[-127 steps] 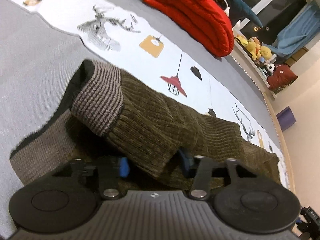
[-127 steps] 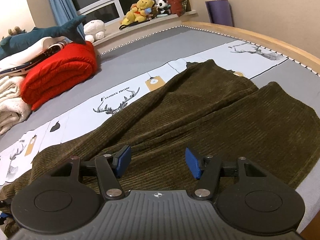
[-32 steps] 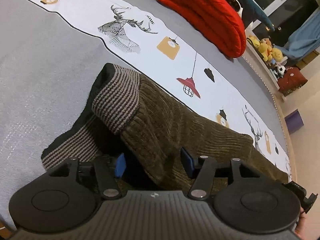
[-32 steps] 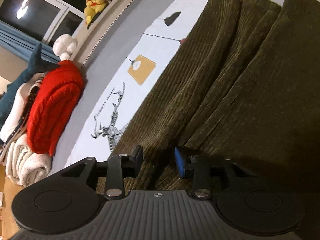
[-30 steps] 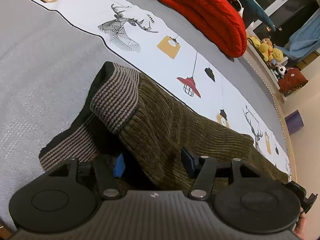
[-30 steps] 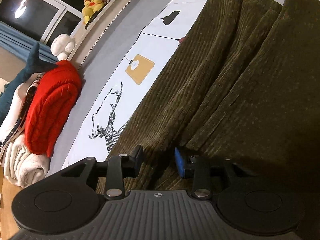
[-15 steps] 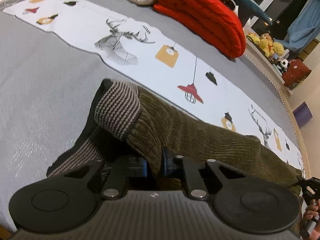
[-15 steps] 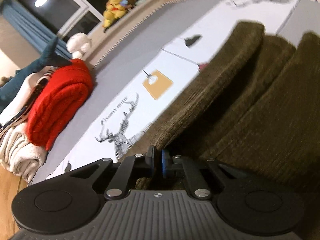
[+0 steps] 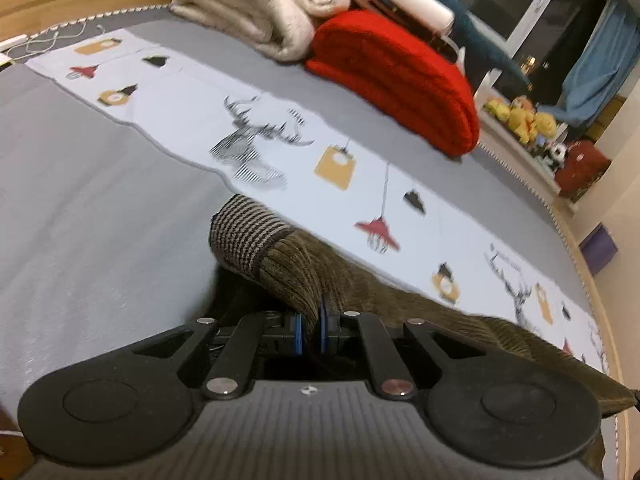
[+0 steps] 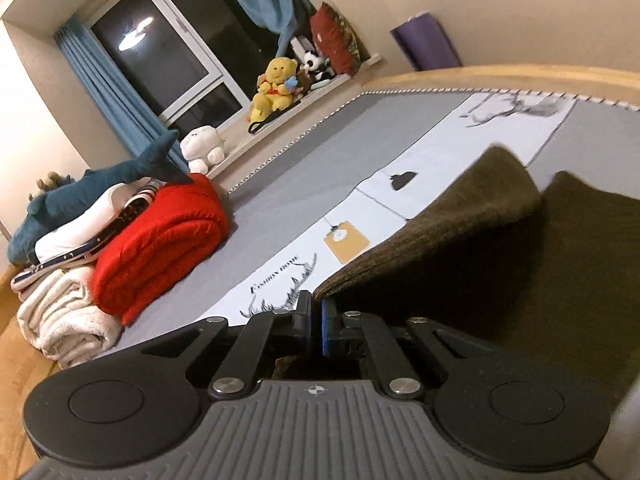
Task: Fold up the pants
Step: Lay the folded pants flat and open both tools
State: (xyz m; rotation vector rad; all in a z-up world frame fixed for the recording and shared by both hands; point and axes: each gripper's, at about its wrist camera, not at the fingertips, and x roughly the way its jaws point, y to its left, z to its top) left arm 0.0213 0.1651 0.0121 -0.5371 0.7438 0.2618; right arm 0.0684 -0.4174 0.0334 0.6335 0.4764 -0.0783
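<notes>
Olive-brown corduroy pants with a striped knit waistband lie on a grey bed cover with a printed white strip. My left gripper is shut on the pants fabric just below the waistband and holds it raised off the bed. In the right wrist view the pants legs stretch away to the right. My right gripper is shut on the near edge of a pants leg, and the cloth is lifted in a ridge.
A folded red blanket and cream blankets sit at the back of the bed, with a blue plush shark. Plush toys line the windowsill. A wooden bed frame edges the mattress.
Both grippers have closed on the pants since a second ago. Both have lifted, raising the waistband and the leg edge off the bed.
</notes>
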